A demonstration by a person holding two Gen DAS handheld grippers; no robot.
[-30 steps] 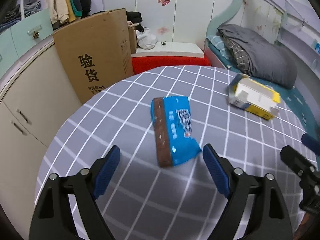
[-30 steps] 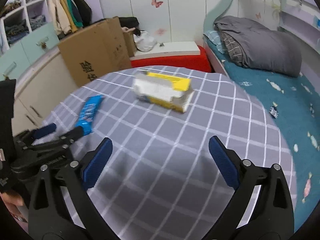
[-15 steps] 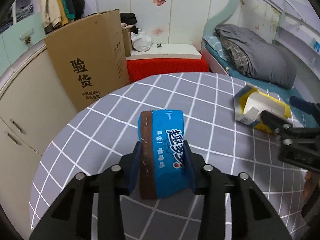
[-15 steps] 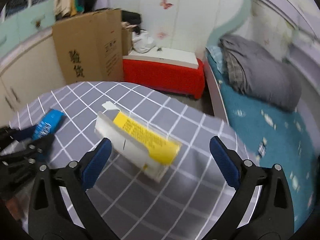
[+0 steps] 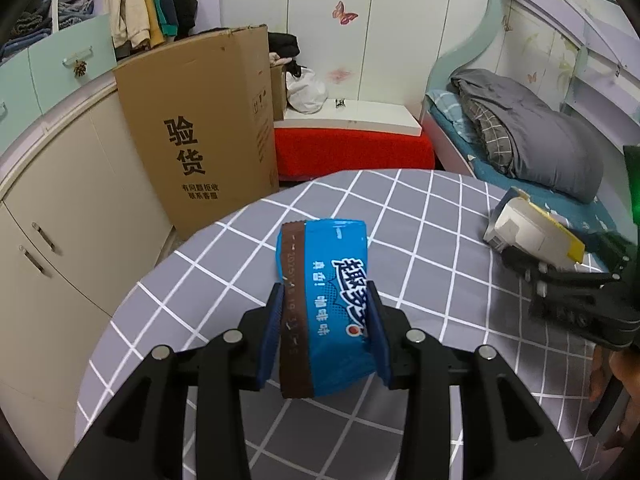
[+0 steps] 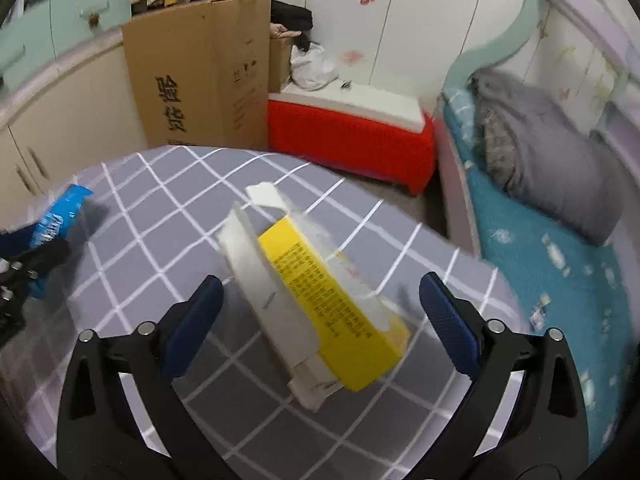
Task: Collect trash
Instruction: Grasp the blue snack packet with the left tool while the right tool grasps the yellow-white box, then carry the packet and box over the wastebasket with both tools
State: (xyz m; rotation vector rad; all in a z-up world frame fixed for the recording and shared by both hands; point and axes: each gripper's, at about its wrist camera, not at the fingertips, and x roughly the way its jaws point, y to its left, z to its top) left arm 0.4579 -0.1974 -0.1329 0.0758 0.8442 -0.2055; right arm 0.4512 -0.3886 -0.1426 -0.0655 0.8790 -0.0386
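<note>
Right tool (image 6: 320, 312), nearer, astride yellow box (image 6: 320, 300).

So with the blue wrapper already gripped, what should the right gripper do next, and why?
Probably finish closing the right gripper on the yellow and white box: the box sits between its pads, which are closing but not yet touching. The left gripper already clamps the blue wrapper.

A: What stands behind the round table (image 5: 420, 216) with the grey checked cloth?

B: A tall cardboard box (image 5: 200, 128) with black characters, against cream cabinets (image 5: 60, 216), and a red bench (image 5: 352, 152) with a white top.

A: And on the right?

B: A bed (image 6: 552, 240) (teal sheet) with a rumpled grey blanket (image 5: 532, 132). Clothes (image 5: 148, 0) hang above the box.
</note>
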